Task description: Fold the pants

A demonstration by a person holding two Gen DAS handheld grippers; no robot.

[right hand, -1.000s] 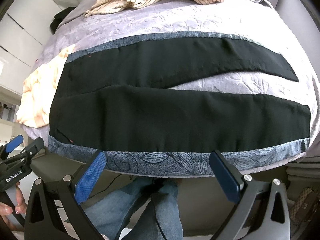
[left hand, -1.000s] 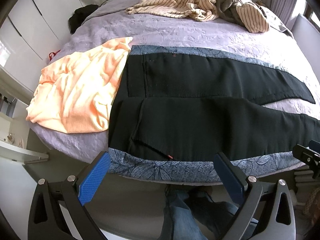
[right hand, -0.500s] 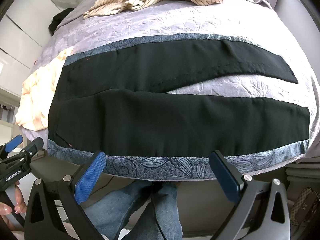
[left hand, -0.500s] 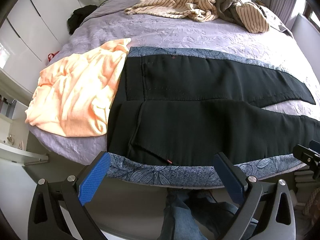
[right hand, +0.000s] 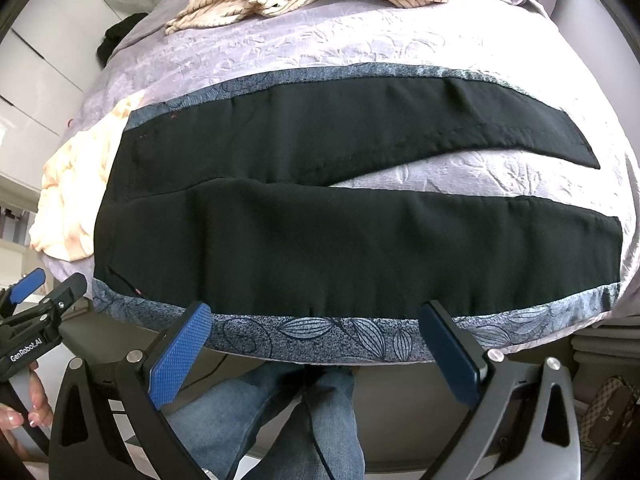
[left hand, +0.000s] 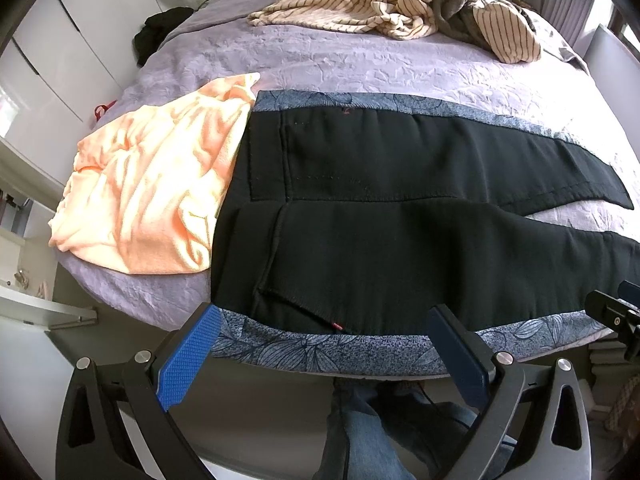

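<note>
Black pants (left hand: 400, 216) (right hand: 320, 240) with grey leaf-print side stripes lie flat across the near edge of a lilac bed, waist to the left, both legs spread to the right with a gap between them. My left gripper (left hand: 324, 350) hovers open just off the bed edge by the waist end, nothing between its blue pads. My right gripper (right hand: 320, 346) is open too, below the near leg's printed stripe (right hand: 340, 334). Each gripper shows at the other view's edge: the right gripper (left hand: 616, 316) and the left gripper (right hand: 36, 320).
A peach garment (left hand: 156, 184) lies left of the waist, touching it. Striped beige clothes (left hand: 400, 4) are piled at the far side of the bed (left hand: 340, 64). White cupboards (left hand: 76, 28) stand to the left. A person's jeans-clad legs (right hand: 280, 412) are below the bed edge.
Both grippers have edged slightly closer to the bed's near edge. The pants lie as before.
</note>
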